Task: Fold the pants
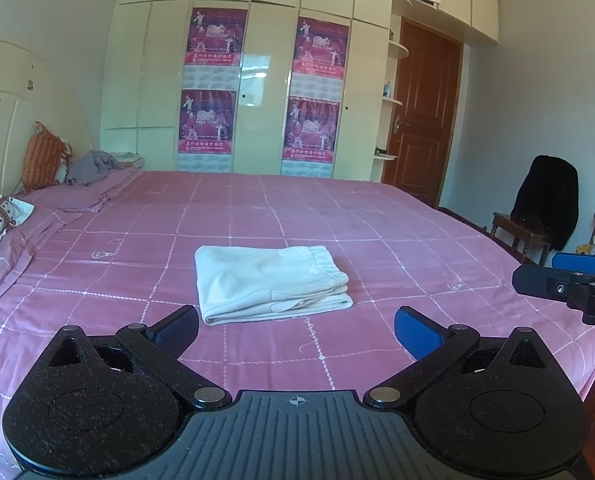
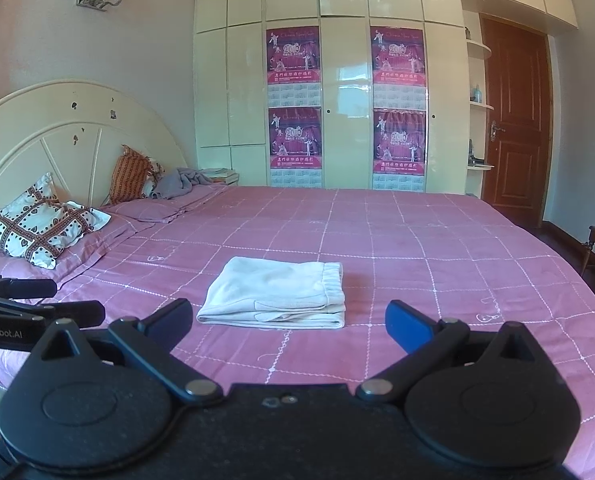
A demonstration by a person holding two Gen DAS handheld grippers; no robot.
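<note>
The white pants [image 1: 271,282] lie folded into a small flat bundle on the pink bedspread [image 1: 337,220], elastic waistband toward the right. In the right wrist view the same pants [image 2: 275,294] rest just beyond the fingers. My left gripper [image 1: 297,330] is open, held back from the bundle's near edge, nothing between its fingers. My right gripper [image 2: 289,322] is also open and empty, a short way in front of the pants. The right gripper [image 1: 537,274] shows at the right edge of the left wrist view, and the left gripper [image 2: 57,300] at the left edge of the right wrist view.
Pillows [image 2: 43,226] and a grey garment [image 2: 181,182] lie by the headboard [image 2: 57,132] at the left. A wardrobe [image 2: 337,80] with posters stands behind the bed, a brown door [image 2: 515,120] to its right. A chair draped with a black coat [image 1: 545,200] stands off the bed's right side.
</note>
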